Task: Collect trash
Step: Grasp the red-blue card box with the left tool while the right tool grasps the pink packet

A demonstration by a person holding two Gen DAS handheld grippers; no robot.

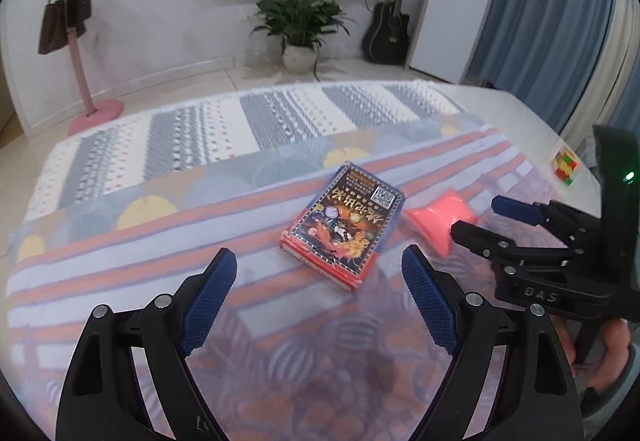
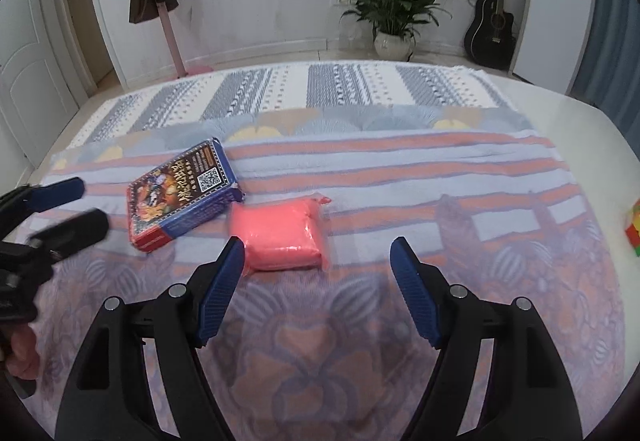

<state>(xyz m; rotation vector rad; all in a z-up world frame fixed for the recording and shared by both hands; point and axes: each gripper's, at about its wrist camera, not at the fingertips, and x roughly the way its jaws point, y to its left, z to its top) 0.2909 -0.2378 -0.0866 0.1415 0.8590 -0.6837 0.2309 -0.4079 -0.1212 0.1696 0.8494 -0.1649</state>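
**2 packets on the patterned cloth, both grippers released**

The printed box, a flat pack with a dark, colourful picture, a QR code and a red end, lies flat near the middle of the table, on a striped and patterned cloth. Just beside it, on the side toward the table's right edge, lies a pink plastic packet, soft and pillow-shaped; in the right wrist view the 2 look to be touching or nearly so at one corner.

The left gripper hangs above the cloth on the near side of the box, its 2 blue-padded fingers spread wide with nothing between them. The right gripper is likewise released, jaws apart and empty, with the pink packet just ahead of its left finger; whether that fingertip touches the packet I cannot tell. Each gripper shows at the side of the other's view, and part of a hand is visible behind the left one.

Beyond the patterned cloth a second cloth with grey and white dotted bands covers the far side of the table. At the table's right edge sits a small multicoloured cube. Past the far edge stand a potted plant, a black guitar and a pink coat stand with bags.
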